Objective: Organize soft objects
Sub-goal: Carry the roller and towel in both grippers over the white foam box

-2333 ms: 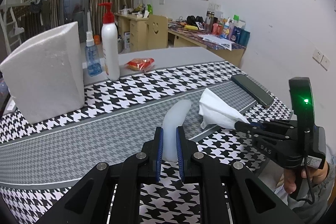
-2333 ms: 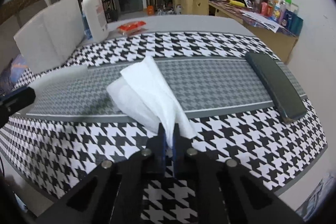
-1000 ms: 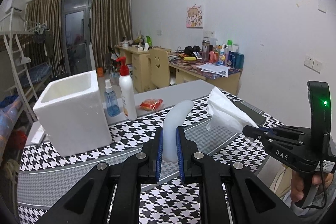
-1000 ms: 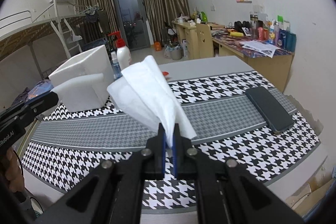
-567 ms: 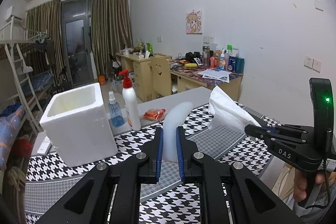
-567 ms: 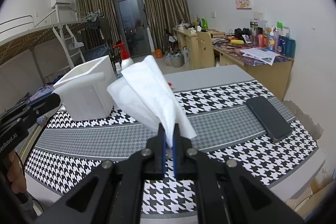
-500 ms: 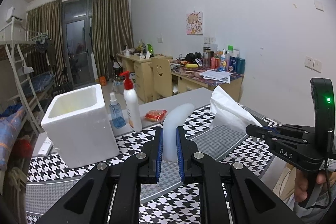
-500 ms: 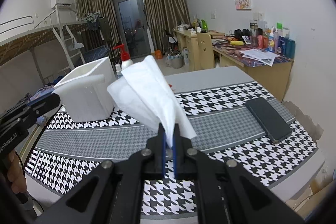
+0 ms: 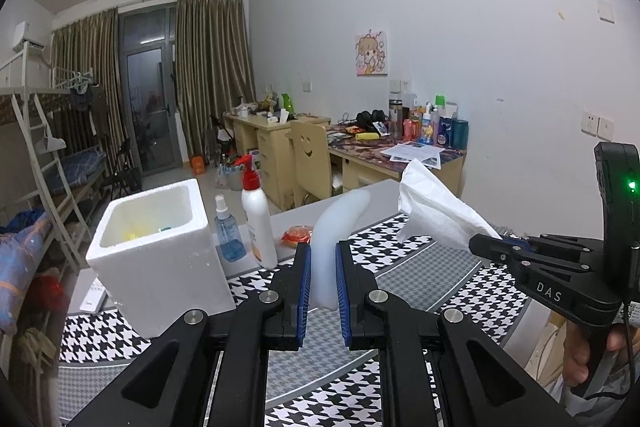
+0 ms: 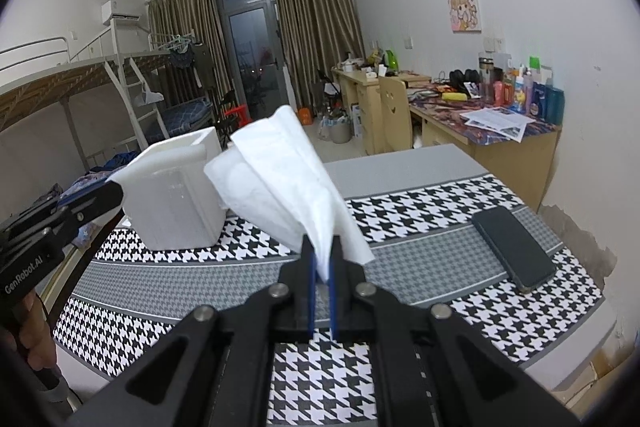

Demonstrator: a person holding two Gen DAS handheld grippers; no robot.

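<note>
My left gripper (image 9: 322,251) is shut on a pale white foam strip (image 9: 338,227) that curves up and to the right, held above the table. My right gripper (image 10: 322,247) is shut on a crumpled white tissue (image 10: 280,171) that fans upward. The left wrist view shows the right gripper (image 9: 486,247) at the right with the tissue (image 9: 430,205) sticking out of it. A white foam box (image 9: 156,247) stands open-topped on the table, ahead and left of both grippers, with small coloured items inside. In the right wrist view the box (image 10: 176,195) sits behind the tissue, and the left gripper (image 10: 114,193) holds the strip beside it.
The table (image 10: 400,219) wears a black-and-white houndstooth cloth. A black phone (image 10: 514,249) lies at its right side. A white pump bottle (image 9: 258,223), a blue spray bottle (image 9: 228,231) and a red packet (image 9: 296,235) stand behind the box. Desks and a bunk bed fill the room.
Both grippers have risen with their loads, so the table sits lower in view and the inside of the foam box now shows. Both grips are unchanged.
</note>
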